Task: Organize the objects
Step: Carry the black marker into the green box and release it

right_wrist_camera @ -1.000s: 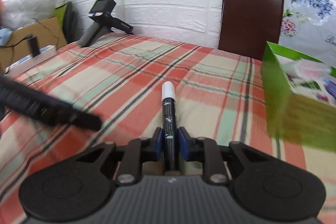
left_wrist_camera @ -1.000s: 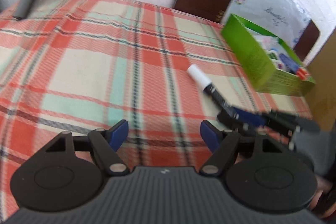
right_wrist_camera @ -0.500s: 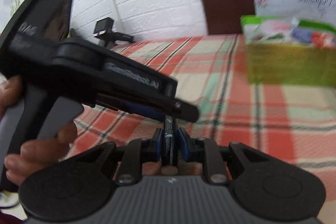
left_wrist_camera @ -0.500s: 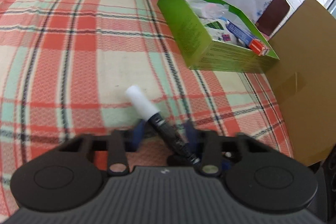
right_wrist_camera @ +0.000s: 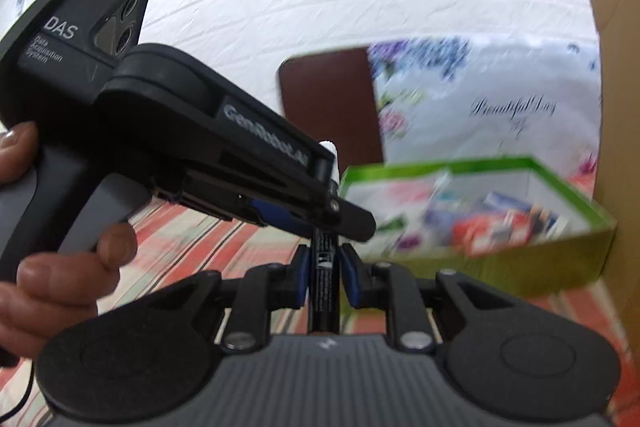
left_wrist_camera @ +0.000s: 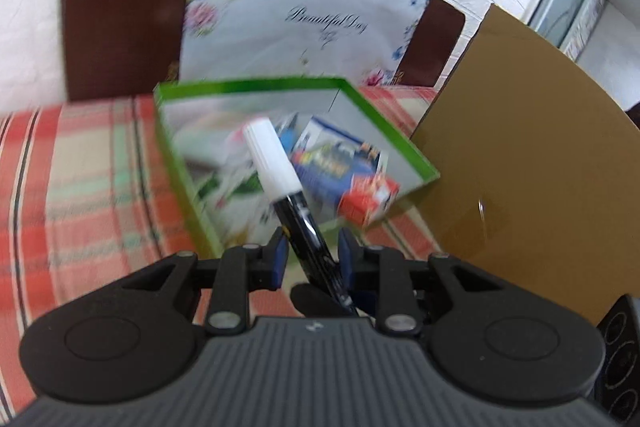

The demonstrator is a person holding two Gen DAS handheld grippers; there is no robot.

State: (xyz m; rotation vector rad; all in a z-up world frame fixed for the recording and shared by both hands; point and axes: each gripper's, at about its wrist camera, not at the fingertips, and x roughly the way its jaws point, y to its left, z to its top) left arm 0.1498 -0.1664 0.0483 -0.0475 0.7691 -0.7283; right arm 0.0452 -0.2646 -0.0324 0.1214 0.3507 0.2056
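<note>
A black marker with a white cap point(left_wrist_camera: 280, 183) sits between the fingers of both grippers, above the plaid table. My left gripper point(left_wrist_camera: 310, 257) is closed around its barrel, the cap pointing at the green box point(left_wrist_camera: 400, 143). My right gripper point(right_wrist_camera: 324, 273) stands with its jaws slightly apart around the same marker point(right_wrist_camera: 325, 267); contact is unclear. The left gripper's body point(right_wrist_camera: 180, 131) crosses the right wrist view and hides the cap. The green box point(right_wrist_camera: 560, 251) holds several packets.
A brown cardboard sheet point(left_wrist_camera: 540, 163) stands right of the box. A dark chair back point(left_wrist_camera: 124, 7) and a floral bag point(left_wrist_camera: 304, 11) are behind it, against a white wall. The red plaid tablecloth point(left_wrist_camera: 80, 179) stretches left.
The left gripper swung over from the table's left, closed on the marker held by the right gripper, and both have moved toward the green box. The right jaws look slightly wider.
</note>
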